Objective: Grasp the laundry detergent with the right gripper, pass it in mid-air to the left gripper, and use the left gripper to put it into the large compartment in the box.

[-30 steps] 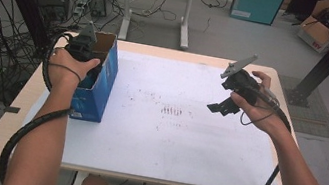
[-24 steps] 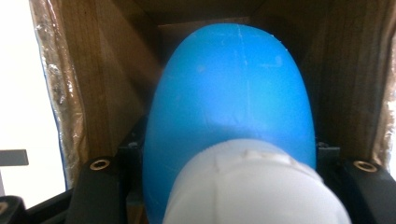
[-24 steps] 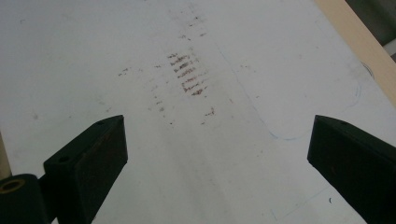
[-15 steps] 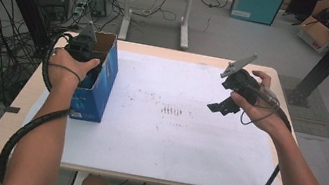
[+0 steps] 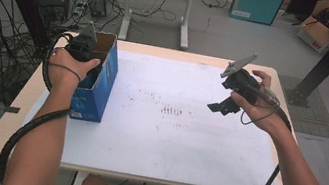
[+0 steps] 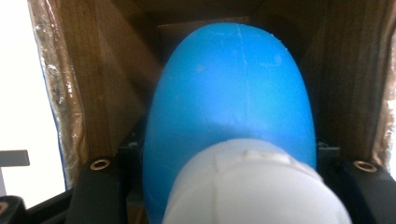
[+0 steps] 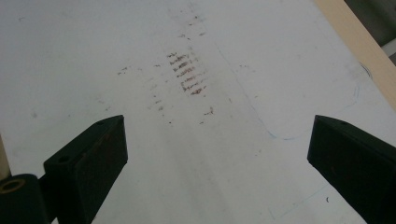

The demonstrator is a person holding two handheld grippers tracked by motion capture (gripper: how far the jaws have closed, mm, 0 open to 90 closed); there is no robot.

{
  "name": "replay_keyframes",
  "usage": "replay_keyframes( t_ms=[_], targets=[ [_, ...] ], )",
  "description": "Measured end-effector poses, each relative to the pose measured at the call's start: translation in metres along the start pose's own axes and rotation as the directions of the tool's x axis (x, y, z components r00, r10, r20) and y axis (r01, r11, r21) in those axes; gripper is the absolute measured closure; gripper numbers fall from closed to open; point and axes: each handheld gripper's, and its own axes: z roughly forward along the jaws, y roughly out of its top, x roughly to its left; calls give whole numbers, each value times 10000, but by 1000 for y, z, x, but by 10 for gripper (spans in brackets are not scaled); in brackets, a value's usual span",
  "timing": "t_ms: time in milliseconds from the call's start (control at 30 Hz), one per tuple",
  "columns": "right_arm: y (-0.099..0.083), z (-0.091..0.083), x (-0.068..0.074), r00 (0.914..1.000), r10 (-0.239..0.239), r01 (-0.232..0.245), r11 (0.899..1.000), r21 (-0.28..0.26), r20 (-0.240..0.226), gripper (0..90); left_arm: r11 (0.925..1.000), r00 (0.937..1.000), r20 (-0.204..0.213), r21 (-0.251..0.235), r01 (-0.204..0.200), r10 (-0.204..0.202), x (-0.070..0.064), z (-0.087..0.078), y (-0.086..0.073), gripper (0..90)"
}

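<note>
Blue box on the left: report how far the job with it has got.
Done: the left gripper is down in the blue box. In hand: its jaws flank a blue and white bottle there. Left: lifting it out; the right gripper waits open above the white table.

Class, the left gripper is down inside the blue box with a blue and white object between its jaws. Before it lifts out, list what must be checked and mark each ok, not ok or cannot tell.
1. Left gripper is inside the blue box: ok.
2. Blue and white object sits between the left jaws: ok, it fills the space between them.
3. Jaws clamped firmly on it: cannot tell, the contact is hidden behind the object.
4. Box walls leave room to lift straight up: cannot tell, the brown inner walls stand close on both sides.
5. Right gripper is open and holds nothing: ok.
6. Right gripper is clear of the box: ok, it hangs over the white table sheet, far to the side.
</note>
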Motion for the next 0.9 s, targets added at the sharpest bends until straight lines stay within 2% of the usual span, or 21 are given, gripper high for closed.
replay_keyframes(
  t_ms=[567, 600, 667, 900],
  targets=[
    [-1, -1, 0, 10000, -96, 96, 10000, 19, -14, 50, 10000, 10000, -13, -4, -13, 13, 0, 0, 0, 371],
    [-1, -2, -1, 9999, -148, 149, 9998, 141, -17, 50, 10000, 10000, -11, -12, -9, 9, 0, 0, 0, 370],
    [-1, -1, 0, 10000, -9, 9, 10000, 44, 32, 50, 10000, 10000, -8, -27, -4, 4, 0, 0, 0, 371],
    [-2, -1, 1, 10000, -23, 23, 10000, 42, 39, 50, 10000, 10000, -15, -15, -26, 26, 0, 0, 0, 370]
  ],
)
